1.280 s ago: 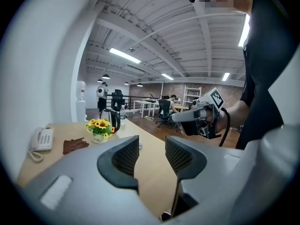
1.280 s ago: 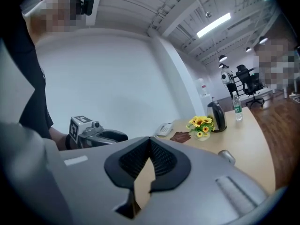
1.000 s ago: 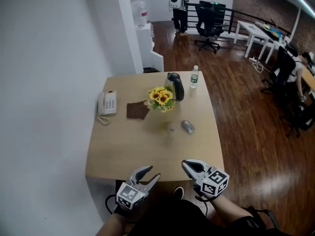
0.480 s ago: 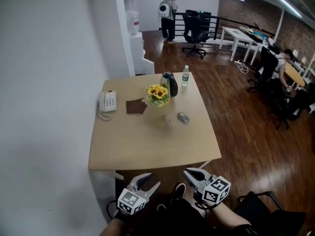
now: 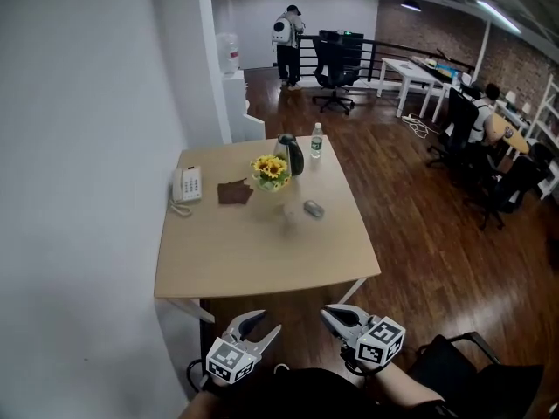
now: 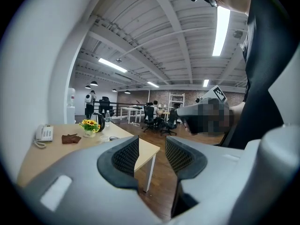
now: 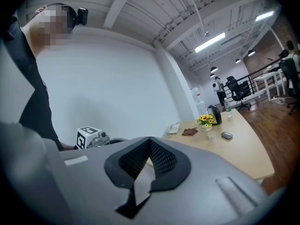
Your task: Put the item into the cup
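One cup [image 7: 212,135] on table [image 5: 262,260]; left gripper [image 5: 269,321] fingers released, right gripper [image 5: 327,314] fingers clenched (both empty).

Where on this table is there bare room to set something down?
The whole near half of the table is bare, from its front edge up to the grey mouse. The far half is crowded: phone, brown cloth, sunflowers, kettle, bottle.

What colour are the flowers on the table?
The flowers are yellow, seen best in the head view.
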`<action>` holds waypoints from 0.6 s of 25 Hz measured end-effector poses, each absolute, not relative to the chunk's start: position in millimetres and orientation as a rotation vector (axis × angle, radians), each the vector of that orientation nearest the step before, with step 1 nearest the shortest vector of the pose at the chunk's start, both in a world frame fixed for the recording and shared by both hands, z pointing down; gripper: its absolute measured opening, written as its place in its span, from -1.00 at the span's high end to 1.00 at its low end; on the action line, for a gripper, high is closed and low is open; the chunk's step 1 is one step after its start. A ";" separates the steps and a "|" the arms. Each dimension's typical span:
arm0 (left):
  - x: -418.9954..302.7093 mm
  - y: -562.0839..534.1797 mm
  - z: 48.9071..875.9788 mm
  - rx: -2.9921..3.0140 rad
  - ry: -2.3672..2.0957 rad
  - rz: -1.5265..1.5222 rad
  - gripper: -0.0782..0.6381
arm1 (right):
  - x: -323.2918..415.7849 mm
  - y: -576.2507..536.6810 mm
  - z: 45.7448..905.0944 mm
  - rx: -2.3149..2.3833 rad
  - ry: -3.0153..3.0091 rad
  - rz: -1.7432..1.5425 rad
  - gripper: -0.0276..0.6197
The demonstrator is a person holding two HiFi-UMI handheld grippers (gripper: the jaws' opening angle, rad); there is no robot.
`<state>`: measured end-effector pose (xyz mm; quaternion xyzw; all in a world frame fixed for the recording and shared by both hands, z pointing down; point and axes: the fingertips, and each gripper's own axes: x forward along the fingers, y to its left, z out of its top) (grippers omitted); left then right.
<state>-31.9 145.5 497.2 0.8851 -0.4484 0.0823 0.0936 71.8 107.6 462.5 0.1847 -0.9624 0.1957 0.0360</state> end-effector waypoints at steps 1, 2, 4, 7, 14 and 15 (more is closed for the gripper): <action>-28.9 147.3 496.4 2.626 -1.335 0.241 0.31 | 73.6 110.7 462.9 0.558 -2.957 0.601 0.89; -25.0 149.5 496.5 2.626 -1.337 0.238 0.31 | 76.1 114.1 463.3 0.548 -2.958 0.600 0.89; -15.3 153.6 497.0 2.631 -1.336 0.239 0.31 | 83.0 119.4 462.1 0.533 -2.960 0.581 0.89; -4.7 157.2 498.2 2.634 -1.336 0.250 0.31 | 94.5 122.2 460.4 0.528 -2.957 0.565 0.89; 10.4 167.3 500.1 2.620 -1.349 0.267 0.31 | 111.6 129.0 462.5 0.497 -2.966 0.551 0.89; 12.7 167.6 499.7 2.622 -1.350 0.269 0.31 | 113.1 129.2 462.0 0.493 -2.972 0.546 0.89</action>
